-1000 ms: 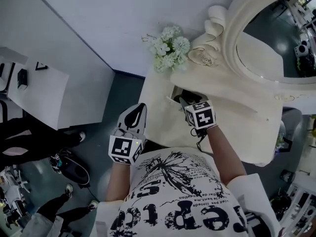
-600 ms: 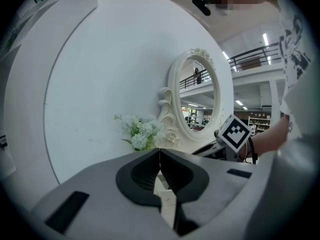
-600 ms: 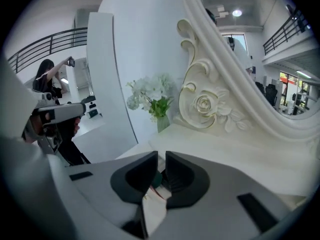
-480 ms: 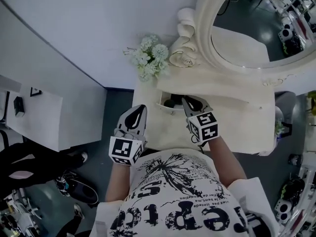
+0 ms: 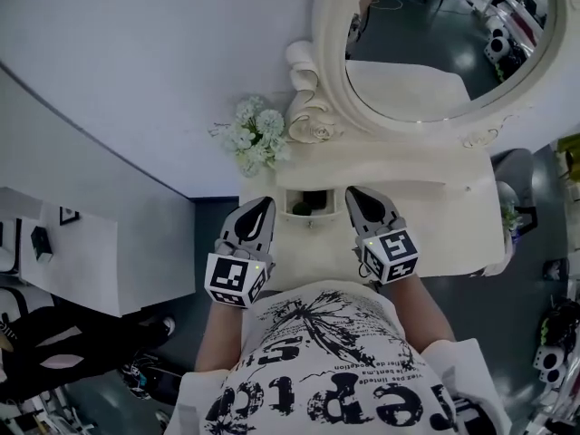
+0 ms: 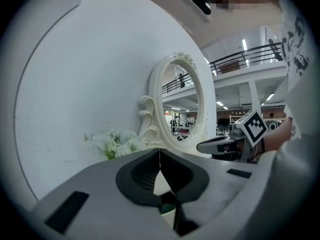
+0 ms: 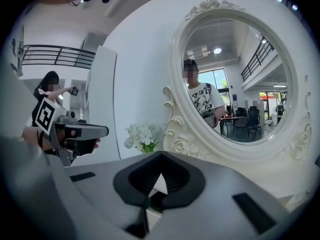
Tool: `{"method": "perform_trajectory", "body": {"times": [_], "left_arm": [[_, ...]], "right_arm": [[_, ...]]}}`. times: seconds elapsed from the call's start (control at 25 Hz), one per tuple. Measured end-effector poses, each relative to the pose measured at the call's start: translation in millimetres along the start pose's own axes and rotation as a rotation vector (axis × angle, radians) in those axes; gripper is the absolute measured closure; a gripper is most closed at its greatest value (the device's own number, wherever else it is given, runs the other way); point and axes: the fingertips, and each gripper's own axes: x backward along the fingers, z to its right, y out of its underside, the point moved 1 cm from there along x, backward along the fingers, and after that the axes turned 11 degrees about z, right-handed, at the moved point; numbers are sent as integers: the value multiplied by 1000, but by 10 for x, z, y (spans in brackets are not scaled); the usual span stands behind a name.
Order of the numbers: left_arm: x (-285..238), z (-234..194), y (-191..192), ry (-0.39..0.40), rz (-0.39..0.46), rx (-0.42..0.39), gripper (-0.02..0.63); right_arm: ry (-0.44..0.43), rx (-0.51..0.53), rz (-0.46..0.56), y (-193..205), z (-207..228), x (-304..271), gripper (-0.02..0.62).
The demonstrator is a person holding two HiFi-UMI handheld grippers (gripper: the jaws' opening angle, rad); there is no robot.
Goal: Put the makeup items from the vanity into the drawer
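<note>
A small open drawer (image 5: 292, 208) in the cream vanity (image 5: 435, 207) holds dark makeup items (image 5: 314, 207), seen from the head view. My left gripper (image 5: 264, 203) hangs just left of the drawer, its jaws meeting with nothing between them (image 6: 160, 153). On the drawer's right, my right gripper (image 5: 352, 191) is outside and above it. Its jaws have just been closing and are now shut on nothing (image 7: 159, 156). Each gripper shows in the other's view: the right gripper (image 6: 200, 147), the left gripper (image 7: 106, 131).
An oval mirror (image 5: 435, 43) in a carved cream frame stands at the back of the vanity. White artificial flowers (image 5: 254, 134) sit at its left foot, against the white wall. A white cabinet (image 5: 63, 261) stands to the left on the dark floor.
The right gripper has come up out of the drawer and now sits to its right, with its jaws closed. The left gripper has risen a little. The head view has tilted up towards the mirror.
</note>
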Motion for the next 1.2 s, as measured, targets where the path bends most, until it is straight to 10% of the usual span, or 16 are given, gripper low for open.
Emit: {"method": "perform_trajectory", "body": {"times": [1.2], "left_arm": [[-188,30,-110,-12,6,-11,586]], "right_arm": [[25,32,72,-231,130,85,578]]}}
